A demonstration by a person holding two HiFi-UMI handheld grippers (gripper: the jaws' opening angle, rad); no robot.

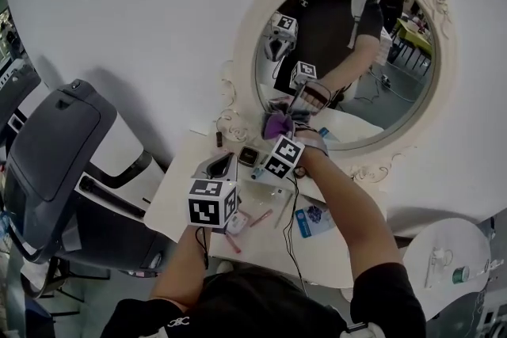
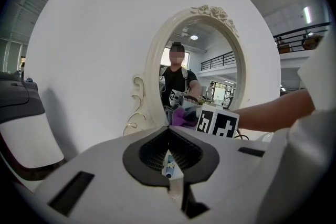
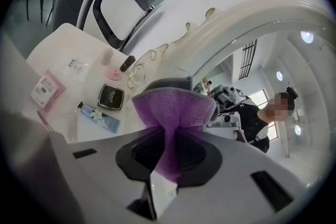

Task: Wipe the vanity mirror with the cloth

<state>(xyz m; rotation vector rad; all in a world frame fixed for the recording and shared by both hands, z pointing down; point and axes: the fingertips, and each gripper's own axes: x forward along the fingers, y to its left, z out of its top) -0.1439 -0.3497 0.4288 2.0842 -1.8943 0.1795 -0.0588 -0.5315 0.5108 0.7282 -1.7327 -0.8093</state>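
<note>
The oval vanity mirror [image 1: 348, 51] in its cream ornate frame stands against the white wall. My right gripper [image 1: 280, 134] is shut on a purple cloth [image 1: 278, 123], which is bunched up against the lower left of the glass. In the right gripper view the cloth [image 3: 173, 105] fans out from the closed jaws of the right gripper [image 3: 169, 134], next to the mirror's frame [image 3: 252, 23]. My left gripper [image 1: 223, 165] hovers over the table, left of the right one, shut with nothing in it. The left gripper [image 2: 169, 134] faces the mirror [image 2: 210, 65] and the cloth [image 2: 184, 115].
The white vanity table [image 1: 325, 253] carries a black compact [image 1: 249, 156], a blue lotion tube [image 1: 313, 219], pink items [image 1: 238, 222], a small dark bottle [image 1: 219, 139] and a cable [image 1: 289, 237]. A grey chair [image 1: 55, 146] stands at the left.
</note>
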